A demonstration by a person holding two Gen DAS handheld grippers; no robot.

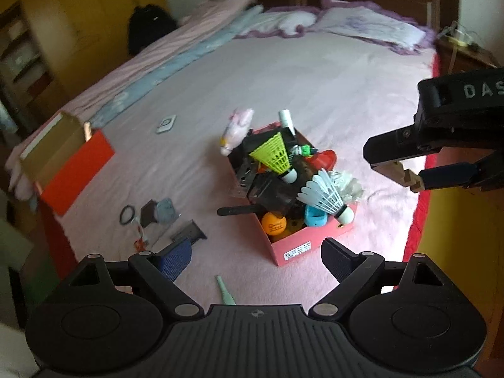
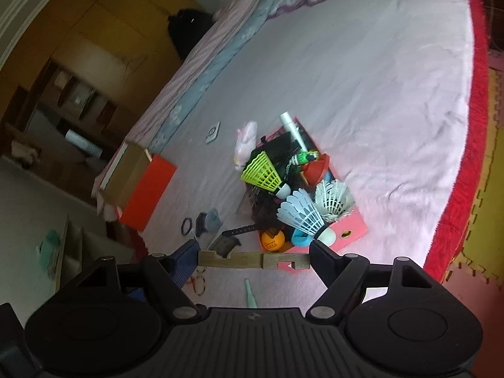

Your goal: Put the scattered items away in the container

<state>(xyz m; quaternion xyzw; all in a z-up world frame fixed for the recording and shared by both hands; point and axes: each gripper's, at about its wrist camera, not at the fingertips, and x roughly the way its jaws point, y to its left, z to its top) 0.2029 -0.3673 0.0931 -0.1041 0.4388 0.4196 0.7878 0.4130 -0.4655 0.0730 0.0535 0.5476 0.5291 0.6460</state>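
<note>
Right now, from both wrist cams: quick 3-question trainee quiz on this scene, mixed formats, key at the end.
1. True or false: the right gripper is shut on a notched wooden piece.
2. Multiple choice: where is the orange ball? A) loose on the bedspread B) inside the pink box C) in the orange box
3. Fill in: the left gripper is ____ and holds nothing.

Key
1. True; the piece spans between its fingers, also seen from the left wrist view.
2. B, at the box's near corner, beside the blue-feathered shuttlecock.
3. Open.
</note>
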